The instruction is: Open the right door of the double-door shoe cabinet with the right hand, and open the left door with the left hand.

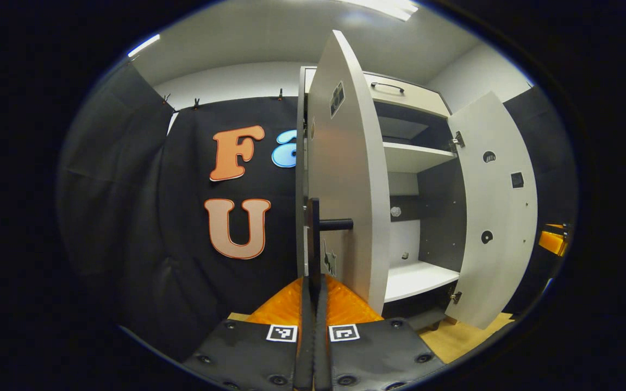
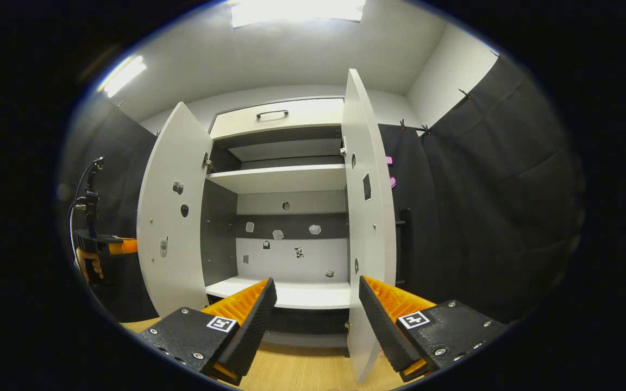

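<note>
The white shoe cabinet (image 2: 286,179) stands with both doors swung out. In the left gripper view I see the left door (image 1: 345,179) edge-on, and my left gripper (image 1: 313,296) is shut on its black bar handle (image 1: 313,233). The right door (image 1: 495,217) hangs open farther right. In the right gripper view my right gripper (image 2: 315,309) is open, low in front of the cabinet. The right door (image 2: 364,217) has its lower edge just inside my right finger (image 2: 381,320), not gripped. Its black handle (image 2: 403,244) is on the far side. The left gripper (image 2: 104,244) and a hand (image 2: 87,266) show beyond the left door (image 2: 174,217).
Inside are white shelves (image 2: 286,176) and a bottom board (image 2: 302,293), with small stickers on the back panel. A drawer with a dark handle (image 2: 272,114) tops the cabinet. Black cloth walls stand on both sides. The floor (image 2: 302,369) is light wood.
</note>
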### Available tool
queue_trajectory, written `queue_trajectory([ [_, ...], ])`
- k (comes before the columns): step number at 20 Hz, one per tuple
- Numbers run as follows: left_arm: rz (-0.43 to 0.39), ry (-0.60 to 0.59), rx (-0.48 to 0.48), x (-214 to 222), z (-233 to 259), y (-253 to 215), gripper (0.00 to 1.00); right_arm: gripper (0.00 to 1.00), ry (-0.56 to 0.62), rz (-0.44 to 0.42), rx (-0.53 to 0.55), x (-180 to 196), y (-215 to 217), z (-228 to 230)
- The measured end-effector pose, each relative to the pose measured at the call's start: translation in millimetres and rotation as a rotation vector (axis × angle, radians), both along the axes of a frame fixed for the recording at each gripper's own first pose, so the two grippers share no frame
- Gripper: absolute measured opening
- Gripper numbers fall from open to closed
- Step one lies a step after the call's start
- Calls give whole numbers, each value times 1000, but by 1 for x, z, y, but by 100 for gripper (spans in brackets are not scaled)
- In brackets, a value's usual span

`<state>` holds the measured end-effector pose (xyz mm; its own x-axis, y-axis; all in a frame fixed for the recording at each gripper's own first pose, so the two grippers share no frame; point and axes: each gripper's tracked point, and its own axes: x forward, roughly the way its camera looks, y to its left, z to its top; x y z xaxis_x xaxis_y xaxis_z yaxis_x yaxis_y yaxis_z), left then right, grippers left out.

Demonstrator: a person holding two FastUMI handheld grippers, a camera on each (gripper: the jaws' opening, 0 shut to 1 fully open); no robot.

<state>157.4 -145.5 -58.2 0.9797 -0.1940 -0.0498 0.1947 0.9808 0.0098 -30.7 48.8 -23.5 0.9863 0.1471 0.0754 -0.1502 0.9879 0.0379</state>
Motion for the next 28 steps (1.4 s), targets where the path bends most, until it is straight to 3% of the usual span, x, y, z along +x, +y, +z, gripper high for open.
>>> queue_trajectory([
  [5, 26, 30, -21, -5, -8, 12, 7, 92, 6, 16, -9, 8, 14, -2],
  [7, -10, 39, -85, -10, -6, 6, 7, 92, 15, 20, -13, 12, 18, -5],
  [9, -12, 42, -84, -14, -8, 9, 7, 93, 28, 33, -11, 16, 26, -9],
  [16, 84, 56, -63, -43, -5, 30, 7, 93, 41, 28, -20, 32, 23, 1],
  [19, 178, 55, -41, -59, 3, 48, 9, 93, 31, 9, -11, 36, 15, 19],
  [21, 192, 44, -45, -66, 13, 46, 32, 93, 21, -12, -8, 35, 5, 30],
  [22, 186, 43, -47, -71, 16, 44, 55, 93, 15, -19, -7, 34, 1, 36],
  [23, 178, 45, -49, -73, 18, 40, 53, 93, 11, -26, -5, 32, -4, 41],
  [24, 166, 41, -52, -78, 23, 36, 67, 93, 6, -38, -1, 31, -11, 45],
  [27, 190, 43, -73, -85, 32, 36, 89, 92, 2, -68, -7, 29, -27, 53],
  [28, 201, 47, -79, -85, 34, 35, 92, 92, 5, -65, -6, 28, -28, 55],
])
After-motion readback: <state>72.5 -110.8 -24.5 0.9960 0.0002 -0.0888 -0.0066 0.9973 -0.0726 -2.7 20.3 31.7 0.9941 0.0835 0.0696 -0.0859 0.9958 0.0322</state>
